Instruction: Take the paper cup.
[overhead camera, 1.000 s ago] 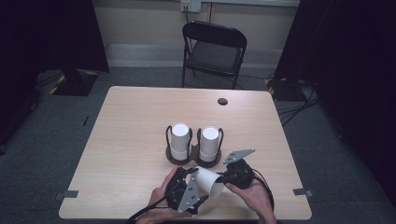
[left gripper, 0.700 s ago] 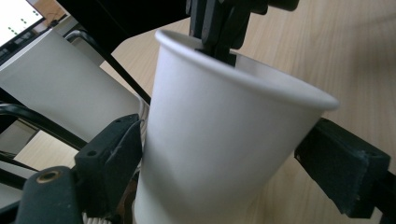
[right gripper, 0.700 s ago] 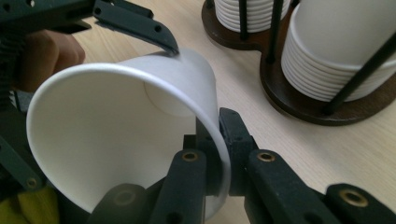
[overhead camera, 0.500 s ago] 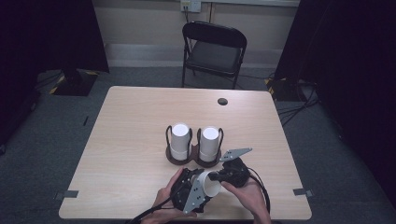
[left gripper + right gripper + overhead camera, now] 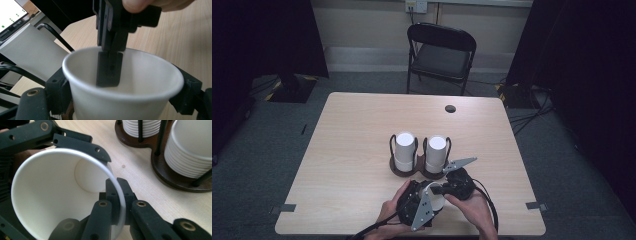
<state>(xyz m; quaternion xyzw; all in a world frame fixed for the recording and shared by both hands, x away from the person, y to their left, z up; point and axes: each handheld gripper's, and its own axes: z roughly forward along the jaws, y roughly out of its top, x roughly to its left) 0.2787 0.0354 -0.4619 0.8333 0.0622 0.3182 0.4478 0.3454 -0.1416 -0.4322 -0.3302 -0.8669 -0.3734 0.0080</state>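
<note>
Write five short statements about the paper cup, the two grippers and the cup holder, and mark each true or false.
1. The left gripper clasps the paper cup around its outside wall. True.
2. The right gripper pinches the cup's rim, one jaw inside and one outside. True.
3. The held cup is full of liquid. False: its white bottom shows bare.
4. The dark wooden cup holder bears two stacks of paper cups. True.
5. The folding chair stands on the table. False: it stands on the floor beyond the table's far edge.
</note>
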